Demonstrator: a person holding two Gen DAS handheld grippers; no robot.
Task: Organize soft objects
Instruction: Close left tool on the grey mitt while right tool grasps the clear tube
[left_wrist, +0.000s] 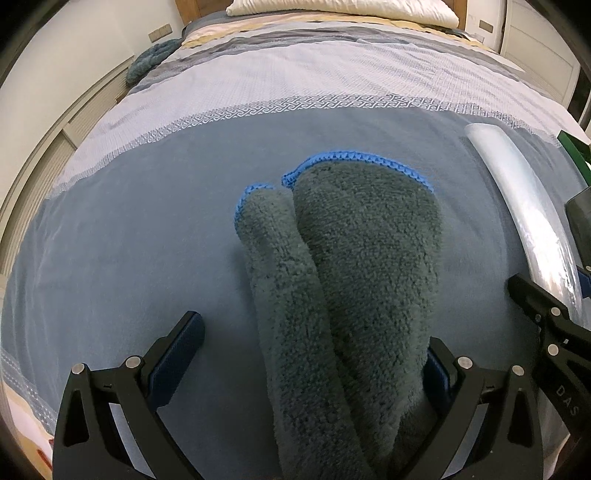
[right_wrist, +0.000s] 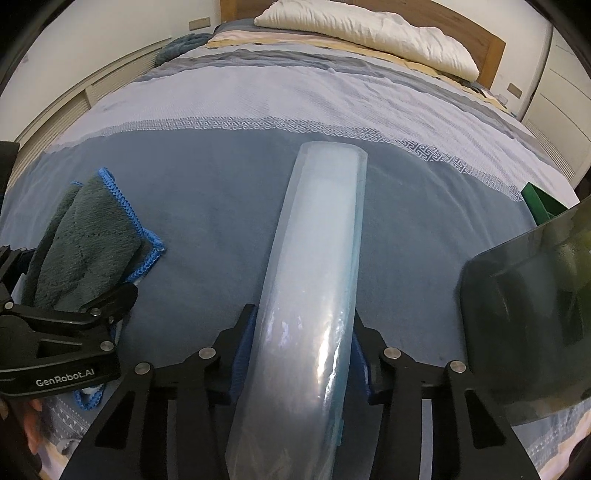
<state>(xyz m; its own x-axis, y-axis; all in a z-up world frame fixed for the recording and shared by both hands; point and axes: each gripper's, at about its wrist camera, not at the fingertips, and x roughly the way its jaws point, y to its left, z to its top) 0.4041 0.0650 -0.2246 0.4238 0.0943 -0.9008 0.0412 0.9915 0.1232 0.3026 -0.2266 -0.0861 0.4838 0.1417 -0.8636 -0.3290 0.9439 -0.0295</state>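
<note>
A fluffy grey towel (left_wrist: 354, 280) with blue stitched edging lies folded on the blue bedspread (left_wrist: 122, 236), reaching in between the fingers of my left gripper (left_wrist: 314, 332). It rests against the right pad, while the left pad stands clear of it, so that gripper is open. The towel (right_wrist: 85, 243) and the left gripper's finger (right_wrist: 107, 299) also show at the left of the right wrist view. A long, pale-blue plastic-wrapped pack (right_wrist: 317, 266) runs away across the bed. My right gripper (right_wrist: 303, 314) has both blue pads pressed on the pack's sides.
A dark translucent container (right_wrist: 528, 314) stands close on the right, with a green box (right_wrist: 535, 203) behind it. A white pillow (right_wrist: 369, 33) lies at the headboard and a blue knitted item (left_wrist: 147, 59) at the bed's far left edge. A hand (right_wrist: 33, 424) shows bottom left.
</note>
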